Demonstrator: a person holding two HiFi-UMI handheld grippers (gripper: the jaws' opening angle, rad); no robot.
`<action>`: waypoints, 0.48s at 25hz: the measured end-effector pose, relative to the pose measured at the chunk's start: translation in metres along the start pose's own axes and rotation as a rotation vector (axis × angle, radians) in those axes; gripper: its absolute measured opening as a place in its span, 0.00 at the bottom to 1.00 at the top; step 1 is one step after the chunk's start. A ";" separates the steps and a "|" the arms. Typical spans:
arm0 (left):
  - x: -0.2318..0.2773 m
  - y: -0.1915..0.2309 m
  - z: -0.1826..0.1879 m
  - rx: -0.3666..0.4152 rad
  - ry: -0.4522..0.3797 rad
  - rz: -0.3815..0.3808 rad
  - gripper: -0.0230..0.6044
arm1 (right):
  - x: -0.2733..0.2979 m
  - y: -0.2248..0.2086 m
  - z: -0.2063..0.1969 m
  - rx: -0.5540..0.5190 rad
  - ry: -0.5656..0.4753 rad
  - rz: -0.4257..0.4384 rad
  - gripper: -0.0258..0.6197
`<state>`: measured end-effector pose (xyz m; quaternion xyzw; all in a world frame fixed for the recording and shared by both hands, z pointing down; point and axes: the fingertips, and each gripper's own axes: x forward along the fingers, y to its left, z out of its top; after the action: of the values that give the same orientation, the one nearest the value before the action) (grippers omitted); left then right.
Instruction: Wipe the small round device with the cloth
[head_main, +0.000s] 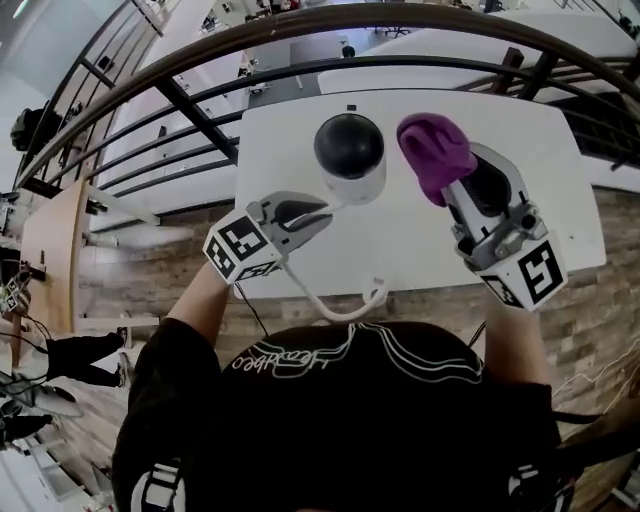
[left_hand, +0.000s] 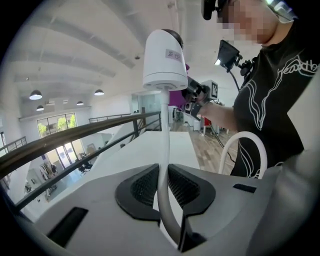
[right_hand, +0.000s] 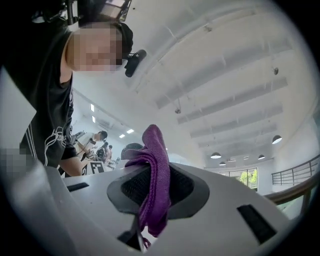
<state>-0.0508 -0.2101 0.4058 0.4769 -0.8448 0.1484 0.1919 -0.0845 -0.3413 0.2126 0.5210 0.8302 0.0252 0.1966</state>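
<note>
The small round device, a white body with a black dome, is over the white table, dome up. Its white cable runs from its base into my left gripper, which is shut on it. In the left gripper view the cable rises from between the jaws of the left gripper to the device above them. My right gripper is just right of the device, shut on a bunched purple cloth. In the right gripper view the cloth hangs over the right gripper. The dark dome shows behind it.
A dark metal railing curves round the table's far and left sides, with a lower floor beyond it. The cable loops off the table's near edge by the person's black shirt. Another person stands far behind.
</note>
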 end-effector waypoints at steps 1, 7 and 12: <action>-0.002 0.001 0.000 0.000 0.004 0.015 0.13 | 0.007 -0.004 0.000 0.013 -0.014 0.016 0.14; -0.001 0.003 0.007 -0.029 0.019 0.080 0.13 | 0.037 -0.019 0.005 0.123 -0.092 0.124 0.14; 0.001 0.004 0.001 -0.032 0.040 0.108 0.13 | 0.052 -0.012 0.000 0.180 -0.144 0.211 0.14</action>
<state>-0.0543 -0.2092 0.4054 0.4244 -0.8676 0.1545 0.2083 -0.1148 -0.3018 0.1943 0.6211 0.7537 -0.0662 0.2043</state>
